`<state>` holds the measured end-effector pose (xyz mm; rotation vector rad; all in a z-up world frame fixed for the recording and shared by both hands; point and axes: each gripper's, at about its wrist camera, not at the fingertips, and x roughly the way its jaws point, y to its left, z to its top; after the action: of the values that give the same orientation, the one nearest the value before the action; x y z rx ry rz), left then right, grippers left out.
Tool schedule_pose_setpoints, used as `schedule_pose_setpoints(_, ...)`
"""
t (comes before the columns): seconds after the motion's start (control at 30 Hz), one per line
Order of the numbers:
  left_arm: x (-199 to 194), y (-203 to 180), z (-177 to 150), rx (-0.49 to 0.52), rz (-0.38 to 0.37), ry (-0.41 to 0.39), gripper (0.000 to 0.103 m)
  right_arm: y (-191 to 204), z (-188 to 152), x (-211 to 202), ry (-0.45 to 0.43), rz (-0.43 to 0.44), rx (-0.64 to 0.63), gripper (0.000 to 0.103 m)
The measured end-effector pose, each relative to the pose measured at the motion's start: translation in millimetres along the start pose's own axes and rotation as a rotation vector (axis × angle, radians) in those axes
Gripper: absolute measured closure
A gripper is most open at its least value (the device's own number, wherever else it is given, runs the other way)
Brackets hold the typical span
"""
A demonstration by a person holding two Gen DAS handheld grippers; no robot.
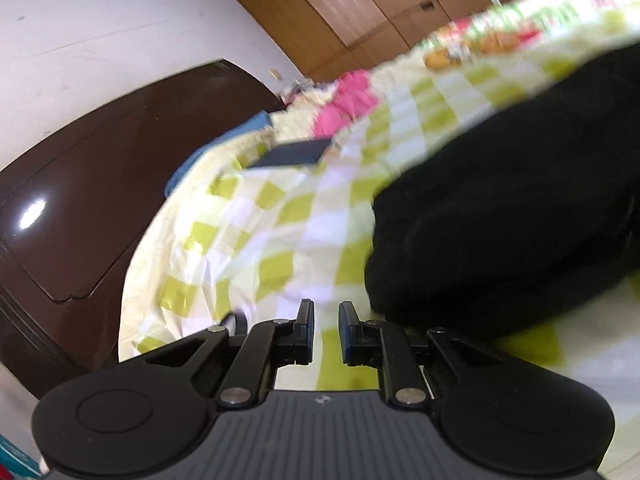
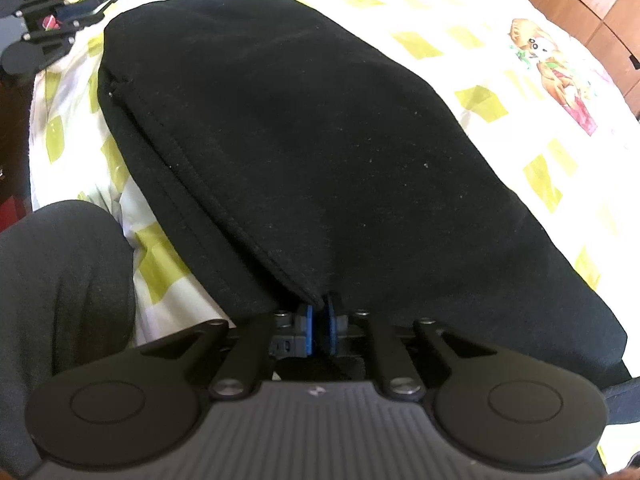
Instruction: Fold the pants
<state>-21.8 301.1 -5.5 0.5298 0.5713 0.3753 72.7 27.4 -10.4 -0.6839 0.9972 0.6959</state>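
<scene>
1. Black fabric fills most of the right wrist view: the pants lie folded in layers on the bed, their stitched edges running down toward the camera.
2. Nearest the lens, the right gripper points steeply down at the near edge of the pants. Its blue pads stand only a thin slit apart, and the folded hem comes down right at their tips; whether cloth is pinched between them cannot be told, as the fabric hides the tips.
3. At the lower left of that view, a knee in dark grey cloth sits just beside the bed edge.
4. The left gripper hovers over bare bedsheet, its jaws a narrow gap apart with nothing between them. The pants lie just to its right, apart from the fingers.
5. The bedsheet is cream with yellow-green checks; a cartoon print shows on it beyond the pants.
6. Farther off in the left wrist view, a dark flat object rests on the sheet, with pink cloth behind it.
7. Beyond the bed stand a glossy brown headboard, a white wall and wooden wardrobe doors.
</scene>
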Motion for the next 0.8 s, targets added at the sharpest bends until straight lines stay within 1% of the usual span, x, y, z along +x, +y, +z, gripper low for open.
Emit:
schedule_pose_setpoints(0.07,-6,-3,9,-0.034,-0.027,-0.032,0.072,1,-2,1,-0.009,-0.004,0.009,0.091)
schedule_pose_setpoints(0.13,-7,-18,15,-0.013,-0.086,-0.039,0.072,-4,-5,1,-0.027,0.004,0.050,0.091)
schedule_pose_setpoints(0.17,-5,-28,16,0.019,-0.120,-0.020,0.072,-7,-8,-2,-0.039,0.007,0.072,0.090)
schedule_pose_setpoints(0.23,4,-50,11,0.096,-0.180,0.057,0.072,-15,-13,-8,-0.061,0.014,0.117,0.082)
schedule_pose_setpoints(0.27,5,-57,9,0.129,-0.186,0.076,0.072,-19,-17,-13,-0.071,0.018,0.140,0.080)
schedule_pose_setpoints(0.3,2,-62,7,0.164,-0.177,0.071,0.072,-24,-22,-20,-0.085,0.020,0.166,0.078)
schedule_pose_setpoints(0.33,-2,-63,9,0.177,-0.168,0.065,0.072,-30,-28,-28,-0.102,0.024,0.197,0.077)
schedule_pose_setpoints(0.43,-11,-53,25,0.113,-0.166,0.072,0.072,-59,-49,-52,-0.156,0.014,0.306,0.073)
schedule_pose_setpoints(0.47,-15,-52,33,0.097,-0.163,0.064,0.072,-73,-61,-60,-0.173,-0.007,0.360,0.072)
schedule_pose_setpoints(0.53,-27,-59,52,0.092,-0.176,0.015,0.072,-101,-80,-69,-0.198,-0.052,0.464,0.069)
schedule_pose_setpoints(0.57,-32,-67,62,0.091,-0.199,-0.009,0.072,-120,-93,-70,-0.208,-0.086,0.529,0.068)
schedule_pose_setpoints(0.63,-41,-90,83,0.085,-0.283,-0.052,0.072,-159,-117,-69,-0.215,-0.152,0.672,0.067)
schedule_pose_setpoints(0.73,-54,-136,113,0.086,-0.422,-0.113,0.072,-215,-145,-63,-0.232,-0.192,0.885,0.066)
schedule_pose_setpoints(0.8,-62,-168,131,0.094,-0.509,-0.142,0.072,-250,-155,-54,-0.253,-0.209,1.013,0.063)
